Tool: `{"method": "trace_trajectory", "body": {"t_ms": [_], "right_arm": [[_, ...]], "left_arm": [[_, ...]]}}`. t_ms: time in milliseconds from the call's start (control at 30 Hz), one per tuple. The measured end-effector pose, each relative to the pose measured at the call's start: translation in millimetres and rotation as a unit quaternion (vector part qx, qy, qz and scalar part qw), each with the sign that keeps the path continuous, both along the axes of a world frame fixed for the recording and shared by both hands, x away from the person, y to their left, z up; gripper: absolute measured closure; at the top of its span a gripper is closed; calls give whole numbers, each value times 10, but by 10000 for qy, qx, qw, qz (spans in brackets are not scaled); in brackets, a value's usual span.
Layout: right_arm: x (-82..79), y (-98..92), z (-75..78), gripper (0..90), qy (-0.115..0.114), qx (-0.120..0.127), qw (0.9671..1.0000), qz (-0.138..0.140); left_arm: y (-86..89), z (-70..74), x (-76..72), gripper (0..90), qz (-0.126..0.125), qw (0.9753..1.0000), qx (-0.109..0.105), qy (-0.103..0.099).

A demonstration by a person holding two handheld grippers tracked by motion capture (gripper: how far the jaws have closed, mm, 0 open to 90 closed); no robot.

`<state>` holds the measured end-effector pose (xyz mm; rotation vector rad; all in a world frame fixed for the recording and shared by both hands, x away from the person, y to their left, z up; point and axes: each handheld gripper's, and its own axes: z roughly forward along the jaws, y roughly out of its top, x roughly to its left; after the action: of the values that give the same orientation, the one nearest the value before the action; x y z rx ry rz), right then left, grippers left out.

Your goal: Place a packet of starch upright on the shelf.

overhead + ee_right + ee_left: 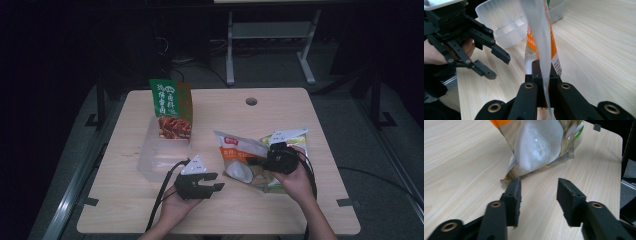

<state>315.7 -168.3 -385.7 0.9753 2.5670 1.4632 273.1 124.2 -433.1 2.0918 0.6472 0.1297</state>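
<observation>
Orange and white, the snack pouch (pixel 240 157) lies on the table (pixel 310 210) right of centre, its long axis running from far-left to near-right, and we see its edge pinched between the shut jaws of the right hand-held gripper (pixel 544 75). Our left hand-held gripper (pixel 539 192) hovers just beside the pouch's near corner, jaws apart and holding nothing. Red characters on the pouch are too blurred to read. A green packet (pixel 171 107) with yellow Chinese writing, perhaps a sauce, stands upright in the clear plastic tub (pixel 150 162).

Orange-and-white snack bag (pixel 240 155), green-red packet (pixel 171 107), translucent tub (pixel 161 156), pale woodgrain table (pixel 280 107)
</observation>
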Motion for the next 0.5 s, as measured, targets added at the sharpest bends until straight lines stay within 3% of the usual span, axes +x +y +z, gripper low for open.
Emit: {"method": "trace_trajectory", "body": {"t_ms": [167,500], "right_arm": [[22,26,46,900,2,-51,10000,-25],[133,199,225,900,-66,-126,9999,60]], "left_arm": [[89,-15,-81,382,5,10000,37,-55],[202,4,-129,333,2,9999,-34,-135]]}}
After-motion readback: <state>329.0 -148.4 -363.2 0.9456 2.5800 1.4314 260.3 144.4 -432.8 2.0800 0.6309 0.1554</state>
